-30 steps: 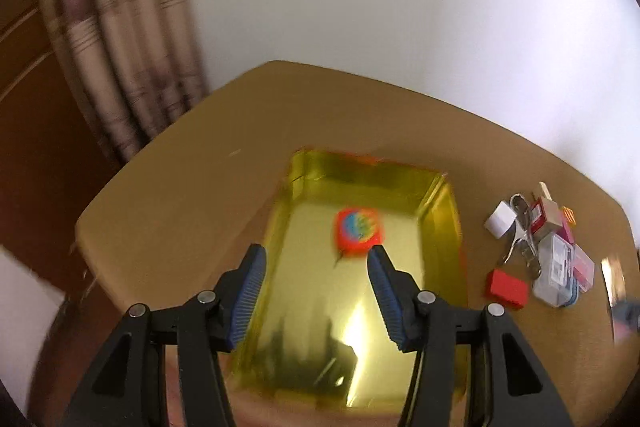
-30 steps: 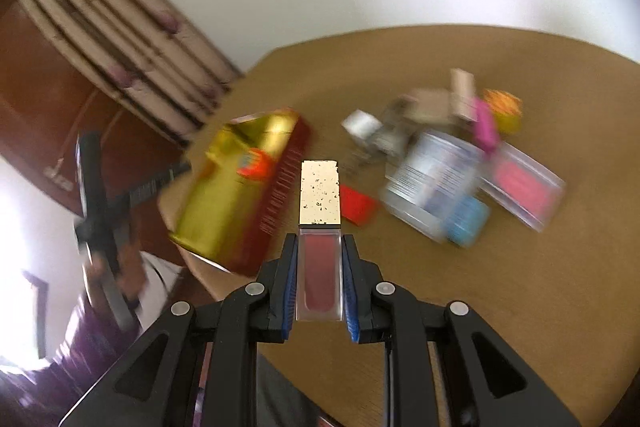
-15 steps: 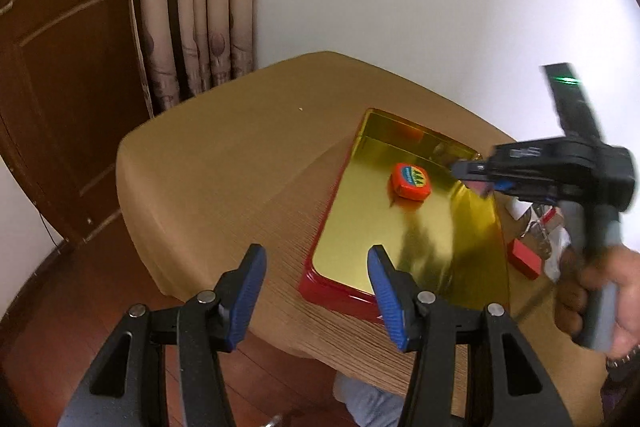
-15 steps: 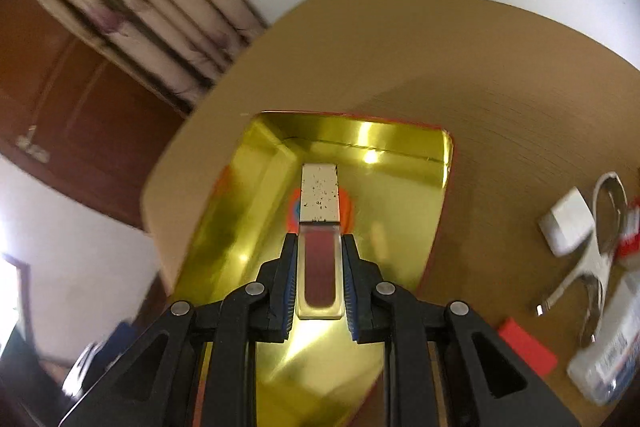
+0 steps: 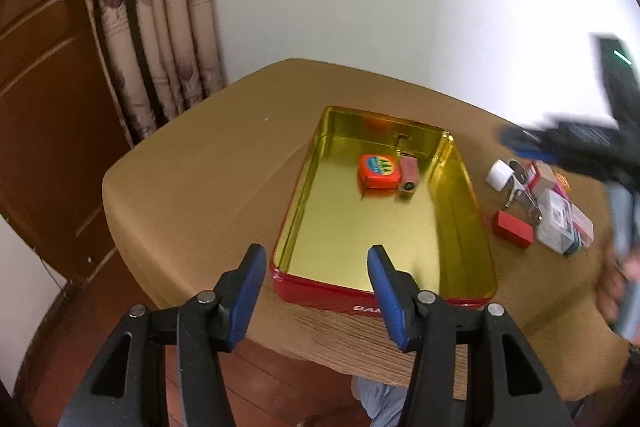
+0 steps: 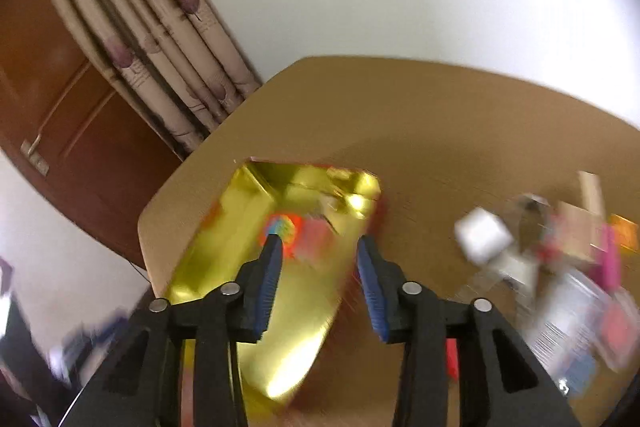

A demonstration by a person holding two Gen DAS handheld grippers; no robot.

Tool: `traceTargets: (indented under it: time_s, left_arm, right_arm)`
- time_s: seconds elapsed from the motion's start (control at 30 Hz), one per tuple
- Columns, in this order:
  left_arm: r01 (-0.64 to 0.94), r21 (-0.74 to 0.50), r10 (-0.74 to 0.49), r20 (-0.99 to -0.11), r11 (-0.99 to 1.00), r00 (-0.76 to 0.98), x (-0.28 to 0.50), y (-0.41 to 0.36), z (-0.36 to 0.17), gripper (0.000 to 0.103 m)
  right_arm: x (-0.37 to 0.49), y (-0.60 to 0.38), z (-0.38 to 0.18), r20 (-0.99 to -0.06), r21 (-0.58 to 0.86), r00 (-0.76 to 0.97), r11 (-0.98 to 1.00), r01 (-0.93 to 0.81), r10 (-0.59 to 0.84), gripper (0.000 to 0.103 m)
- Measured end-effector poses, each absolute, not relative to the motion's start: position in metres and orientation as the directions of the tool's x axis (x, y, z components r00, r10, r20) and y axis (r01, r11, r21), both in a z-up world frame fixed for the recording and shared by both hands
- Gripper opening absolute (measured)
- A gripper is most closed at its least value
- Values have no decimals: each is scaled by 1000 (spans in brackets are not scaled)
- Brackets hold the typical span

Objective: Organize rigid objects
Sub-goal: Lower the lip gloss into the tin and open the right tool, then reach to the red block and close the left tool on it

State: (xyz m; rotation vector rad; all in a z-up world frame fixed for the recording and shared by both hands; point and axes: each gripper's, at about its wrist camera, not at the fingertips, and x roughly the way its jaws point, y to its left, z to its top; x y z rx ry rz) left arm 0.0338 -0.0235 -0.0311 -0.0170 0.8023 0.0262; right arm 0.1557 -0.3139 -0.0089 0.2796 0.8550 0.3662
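A red tin with a gold inside (image 5: 460, 187) lies on the round wooden table. In it lie an orange tape measure (image 5: 378, 171) and, touching its right side, a pink lipstick tube (image 5: 409, 174). My left gripper (image 5: 316, 259) is open and empty, held off the tin's near edge. My right gripper (image 6: 318, 247) is open and empty, above the tin's right side (image 6: 280, 211); in the left wrist view it shows blurred at the right (image 5: 516, 141). A pile of small items lies right of the tin: a red block (image 5: 513, 229), a white cap (image 5: 498, 175), a clear box (image 5: 558, 223).
The table edge (image 5: 160, 267) drops off to the left and front, with wooden floor below. A curtain (image 5: 160, 39) and a brown door (image 5: 44, 99) stand behind at the left. A white wall is at the back. The right wrist view is blurred.
My right gripper opened and let go of the pink lipstick tube, which now lies in the tin beside the tape measure. The right gripper then drew back to the right. The left gripper pulled back slightly.
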Motion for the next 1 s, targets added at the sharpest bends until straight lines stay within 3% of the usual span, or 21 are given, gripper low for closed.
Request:
traceTargets:
  time_s: [0.17, 0.23, 0.37, 0.53, 0.63, 0.8, 1.0]
  left_arm:
    - [130, 4, -88, -719, 992, 689, 22, -56, -28, 54]
    - [227, -30, -174, -739, 974, 650, 19, -75, -26, 54]
    - [391, -175, -371, -776, 904, 510, 29, -122, -22, 54]
    - [452, -213, -412, -816, 866, 405, 69, -179, -26, 54]
    - [502, -124, -356, -845, 856, 398, 96, -214, -36, 54]
    - [514, -83, -294, -892, 853, 343, 129, -237, -64, 54]
    - [290, -361, -433, -868, 886, 241, 148, -216, -79, 54]
  right_arm:
    - [65, -402, -34, -719, 221, 665, 974, -53, 200, 65]
    - [38, -435, -57, -766, 80, 642, 996, 44, 33, 67]
    - [7, -485, -91, -797, -34, 594, 990, 139, -110, 67]
    - [-12, -514, -105, -792, 56, 606, 982, 178, -65, 67]
    - [-18, -515, -100, -766, 85, 642, 983, 161, -39, 77]
    - [-19, -513, -99, -745, 132, 667, 982, 135, 9, 78]
    - [-14, -512, -99, -740, 186, 670, 976, 114, 63, 78]
